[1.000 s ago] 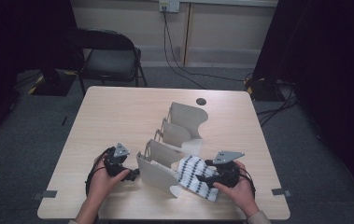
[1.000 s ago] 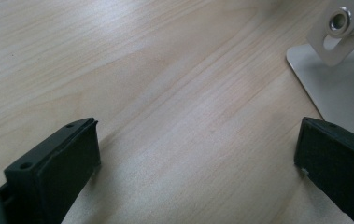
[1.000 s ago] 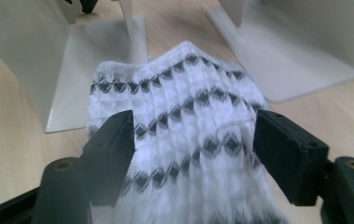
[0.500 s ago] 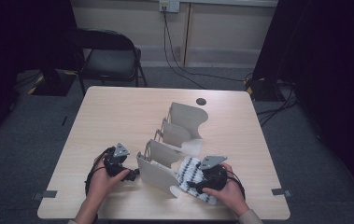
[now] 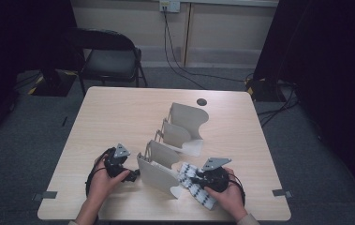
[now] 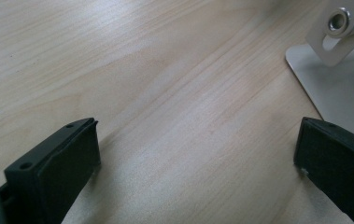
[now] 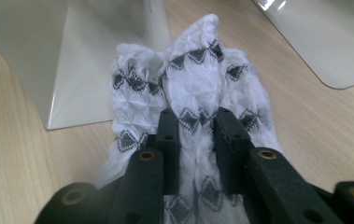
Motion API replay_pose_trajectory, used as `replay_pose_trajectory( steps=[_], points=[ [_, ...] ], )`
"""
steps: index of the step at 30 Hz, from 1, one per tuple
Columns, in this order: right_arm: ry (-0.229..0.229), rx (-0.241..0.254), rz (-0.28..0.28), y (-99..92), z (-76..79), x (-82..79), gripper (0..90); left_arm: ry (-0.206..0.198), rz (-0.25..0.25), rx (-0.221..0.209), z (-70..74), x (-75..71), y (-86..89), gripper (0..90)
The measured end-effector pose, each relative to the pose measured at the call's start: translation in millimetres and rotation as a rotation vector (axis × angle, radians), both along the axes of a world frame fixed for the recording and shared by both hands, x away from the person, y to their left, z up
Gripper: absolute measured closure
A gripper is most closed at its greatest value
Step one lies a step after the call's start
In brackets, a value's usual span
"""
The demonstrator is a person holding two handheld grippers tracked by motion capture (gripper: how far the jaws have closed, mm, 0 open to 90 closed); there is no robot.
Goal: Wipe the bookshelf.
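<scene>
White patterned cloth (image 7: 188,88) pinched in the just-closed right claw (image 7: 195,123).

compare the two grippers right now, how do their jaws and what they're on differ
The right gripper has its jaws pinched onto the white patterned cloth, having just closed; the left gripper stands wide open with nothing between its jaws, over bare table. The right sits over cloth, the left beside the beige stand. Both are hand-held and black-jawed.

No legible text, label, brand, number or sign anywhere.
</scene>
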State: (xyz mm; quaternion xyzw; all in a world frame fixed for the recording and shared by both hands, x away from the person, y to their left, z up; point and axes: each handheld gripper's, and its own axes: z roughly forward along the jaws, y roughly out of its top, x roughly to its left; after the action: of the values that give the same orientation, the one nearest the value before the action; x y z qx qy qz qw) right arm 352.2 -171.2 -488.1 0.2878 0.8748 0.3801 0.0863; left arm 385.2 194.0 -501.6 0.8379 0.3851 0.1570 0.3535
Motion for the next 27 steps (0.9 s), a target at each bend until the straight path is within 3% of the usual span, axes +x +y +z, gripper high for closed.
replay_pose_trajectory(
  steps=[7,16,27],
  points=[
    [0.007,0.013,-0.022,-5.0,7.1,2.7,77.3,0.000,-0.001,-0.001,-0.1,0.1,0.0,0.0],
    [0.043,0.081,-0.036,-17.3,12.2,4.3,75.9,0.000,-0.001,-0.001,0.0,0.2,-0.1,0.0],
    [0.032,0.074,-0.063,-25.6,14.5,6.8,73.2,0.001,0.000,-0.001,0.0,0.2,-0.1,0.0]
  ],
)
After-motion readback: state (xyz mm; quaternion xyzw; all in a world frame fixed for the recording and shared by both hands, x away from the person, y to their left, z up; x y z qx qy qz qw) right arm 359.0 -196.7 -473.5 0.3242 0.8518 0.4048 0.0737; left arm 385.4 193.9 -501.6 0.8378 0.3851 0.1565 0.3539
